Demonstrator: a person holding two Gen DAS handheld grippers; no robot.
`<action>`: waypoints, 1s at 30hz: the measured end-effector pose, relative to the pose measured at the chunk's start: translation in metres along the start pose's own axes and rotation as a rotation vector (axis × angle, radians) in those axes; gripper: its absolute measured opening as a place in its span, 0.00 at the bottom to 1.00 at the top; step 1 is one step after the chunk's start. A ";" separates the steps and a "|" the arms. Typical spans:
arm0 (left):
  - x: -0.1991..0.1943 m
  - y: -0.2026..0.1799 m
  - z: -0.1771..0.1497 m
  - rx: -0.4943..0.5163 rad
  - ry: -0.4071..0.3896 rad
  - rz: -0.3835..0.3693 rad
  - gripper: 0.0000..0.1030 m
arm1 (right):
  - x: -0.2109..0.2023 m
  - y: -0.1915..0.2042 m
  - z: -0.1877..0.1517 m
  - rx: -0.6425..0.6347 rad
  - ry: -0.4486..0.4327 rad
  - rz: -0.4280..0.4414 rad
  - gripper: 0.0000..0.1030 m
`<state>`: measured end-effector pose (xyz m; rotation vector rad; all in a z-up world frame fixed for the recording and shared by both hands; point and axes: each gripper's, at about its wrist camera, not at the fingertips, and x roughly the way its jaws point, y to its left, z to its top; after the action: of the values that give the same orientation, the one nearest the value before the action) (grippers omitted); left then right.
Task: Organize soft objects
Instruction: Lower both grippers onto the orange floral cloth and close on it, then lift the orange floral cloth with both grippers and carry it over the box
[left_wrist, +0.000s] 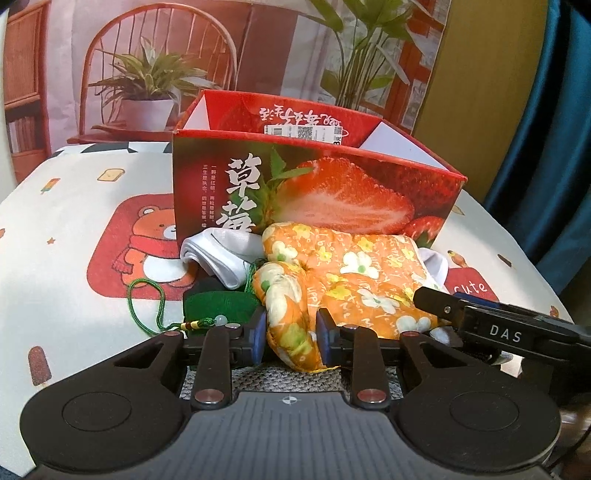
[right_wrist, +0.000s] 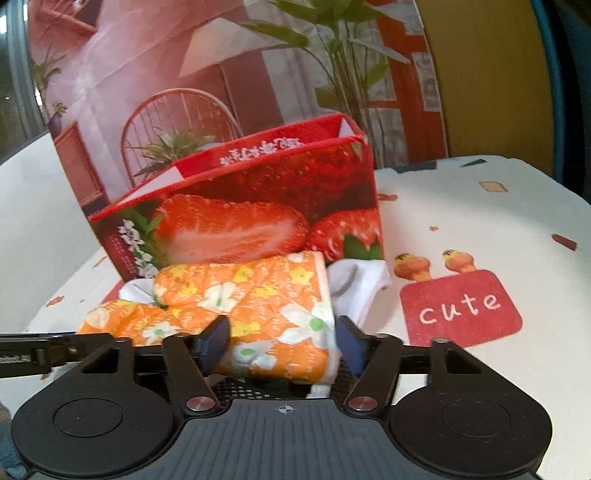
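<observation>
On the near side of the strawberry box (left_wrist: 317, 184), the orange floral cloth (left_wrist: 354, 280) lies piled on the desk (left_wrist: 74, 221) against the box's front wall. The left tongs (left_wrist: 291, 334) pinch its near fold; the right tongs (right_wrist: 282, 345) stand apart around its right end, pads not pressing. Bare desk opens rightward. Only the left view shows the green tassel pouch (left_wrist: 218, 306) and white socks (left_wrist: 221, 254).
</observation>
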<state>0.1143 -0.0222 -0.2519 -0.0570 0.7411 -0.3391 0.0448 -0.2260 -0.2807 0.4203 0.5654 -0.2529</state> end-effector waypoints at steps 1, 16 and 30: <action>0.000 0.000 0.000 0.000 0.001 -0.001 0.29 | 0.001 -0.002 -0.001 0.015 0.005 0.004 0.65; 0.001 0.001 -0.001 0.001 0.003 -0.007 0.29 | -0.002 -0.004 0.001 0.029 0.010 0.036 0.39; 0.001 0.001 -0.001 0.000 0.003 -0.007 0.29 | 0.000 -0.008 -0.001 0.049 0.020 0.034 0.39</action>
<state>0.1147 -0.0215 -0.2541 -0.0588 0.7437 -0.3463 0.0419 -0.2323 -0.2838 0.4797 0.5715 -0.2301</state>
